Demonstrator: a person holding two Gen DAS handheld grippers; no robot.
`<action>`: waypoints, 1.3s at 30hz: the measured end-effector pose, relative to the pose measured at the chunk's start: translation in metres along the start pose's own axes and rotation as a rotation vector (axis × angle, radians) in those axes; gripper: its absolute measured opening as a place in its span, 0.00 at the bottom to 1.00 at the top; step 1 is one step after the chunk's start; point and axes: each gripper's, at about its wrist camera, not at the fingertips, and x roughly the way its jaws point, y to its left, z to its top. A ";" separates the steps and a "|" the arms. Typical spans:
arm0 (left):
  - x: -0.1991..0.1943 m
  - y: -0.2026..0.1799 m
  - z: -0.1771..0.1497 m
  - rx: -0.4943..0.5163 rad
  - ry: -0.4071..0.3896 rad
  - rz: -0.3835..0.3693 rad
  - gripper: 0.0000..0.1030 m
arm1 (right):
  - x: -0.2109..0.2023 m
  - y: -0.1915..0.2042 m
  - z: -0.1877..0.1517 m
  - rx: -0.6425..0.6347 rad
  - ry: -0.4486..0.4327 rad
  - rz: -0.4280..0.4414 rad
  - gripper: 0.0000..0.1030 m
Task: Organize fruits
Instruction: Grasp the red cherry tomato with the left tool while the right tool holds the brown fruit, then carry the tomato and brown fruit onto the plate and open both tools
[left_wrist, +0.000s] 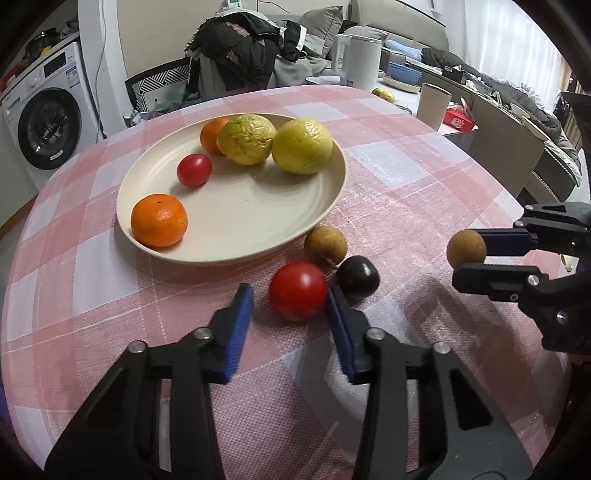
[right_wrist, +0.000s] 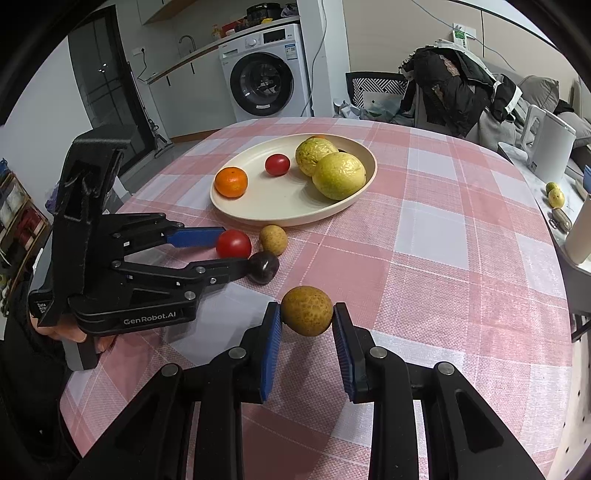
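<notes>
Hand (right_wrist: 70, 332) on left gripper (right_wrist: 236, 251) only in right view, far orange (left_wrist: 212, 133) clearer in left

Left wrist view: low over table (left_wrist: 406, 177), close, facing plate (left_wrist: 325, 206) and far sofa, own fingers (left_wrist: 240, 325) at bottom. Right wrist view: similar height, looking across table (right_wrist: 443, 229) toward washer (right_wrist: 264, 70), plate (right_wrist: 288, 218) farther off. Shared: plate, loose fruit near its rim, checked cloth; each gripper seen side-on by the other camera.
</notes>
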 end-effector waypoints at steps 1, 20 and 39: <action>-0.001 0.000 0.000 0.001 -0.001 -0.001 0.27 | 0.000 0.000 0.000 0.000 0.000 0.000 0.28; -0.022 0.011 0.001 -0.045 -0.069 0.014 0.27 | 0.002 -0.004 -0.001 0.011 -0.008 -0.003 0.28; -0.048 0.028 0.009 -0.081 -0.144 0.043 0.27 | -0.005 -0.006 0.008 0.054 -0.080 0.004 0.28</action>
